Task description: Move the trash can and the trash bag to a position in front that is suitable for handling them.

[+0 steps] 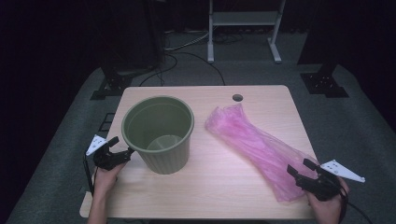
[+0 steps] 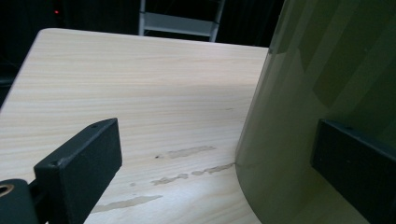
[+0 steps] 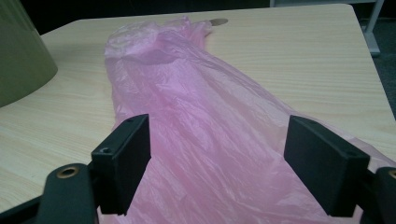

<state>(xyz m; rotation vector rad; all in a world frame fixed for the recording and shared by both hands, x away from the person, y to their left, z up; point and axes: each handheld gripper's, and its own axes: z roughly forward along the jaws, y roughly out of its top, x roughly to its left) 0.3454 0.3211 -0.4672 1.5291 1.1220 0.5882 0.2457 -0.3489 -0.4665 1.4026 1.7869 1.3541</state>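
Dark room, grey carpet, black stands and cables at the back, a white metal frame (image 1: pixel 244 18) beyond the table. Pale wooden table (image 1: pixel 224 172) at centre, with a round cable hole (image 1: pixel 237 97) near its far edge.

Olive-green round plastic bin (image 1: pixel 161 133), upright and empty, on the left half of the table. Crumpled translucent pink plastic bag (image 1: pixel 259 144), lying flat on the right half, stretched slantwise from near the cable hole down toward the near right corner, well apart from the bin.

Left gripper (image 1: pixel 122 153) held low at the bin's left side, jaws wide apart. Seen in the left gripper view: one jaw over bare table, the other showing against the bin's curved green wall (image 2: pixel 327 93), the bin's side between them; gripping nothing, contact with the wall not clear.

Right gripper (image 1: pixel 301 169) at the near right end of the bag, jaws spread wide and pointing along it. Seen in the right gripper view: pink film (image 3: pixel 210 130) between and beneath both jaws, not pinched, nothing held; edge of the green bin (image 3: pixel 21 56) at far left.
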